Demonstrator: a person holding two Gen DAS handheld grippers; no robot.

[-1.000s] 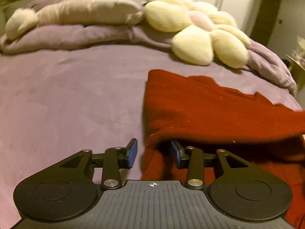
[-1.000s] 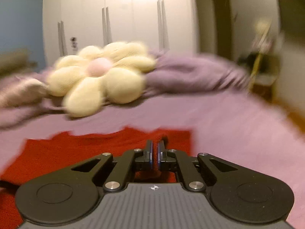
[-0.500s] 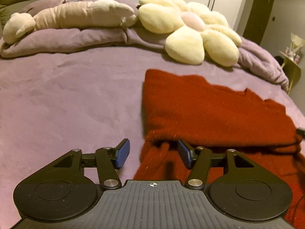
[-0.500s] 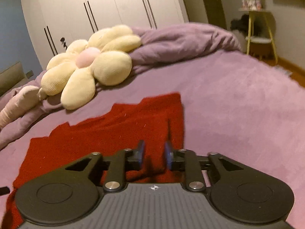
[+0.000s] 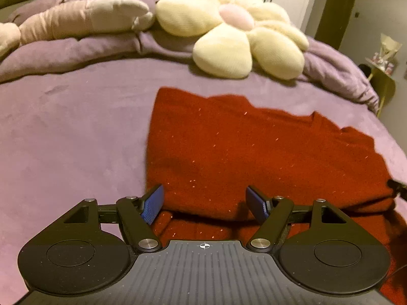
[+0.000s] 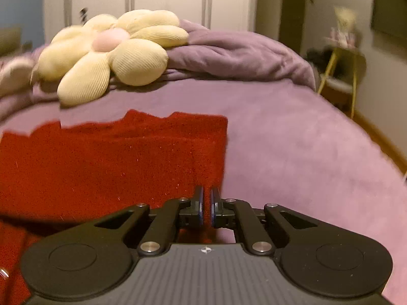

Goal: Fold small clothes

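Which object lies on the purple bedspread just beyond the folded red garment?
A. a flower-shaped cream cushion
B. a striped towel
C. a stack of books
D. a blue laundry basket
A: the flower-shaped cream cushion with a pink centre rests past the red garment.

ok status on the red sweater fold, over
Left gripper opening, clear of cloth. Right gripper shut on red sweater edge. Sweater folded over on bed. Flower pillow clear.
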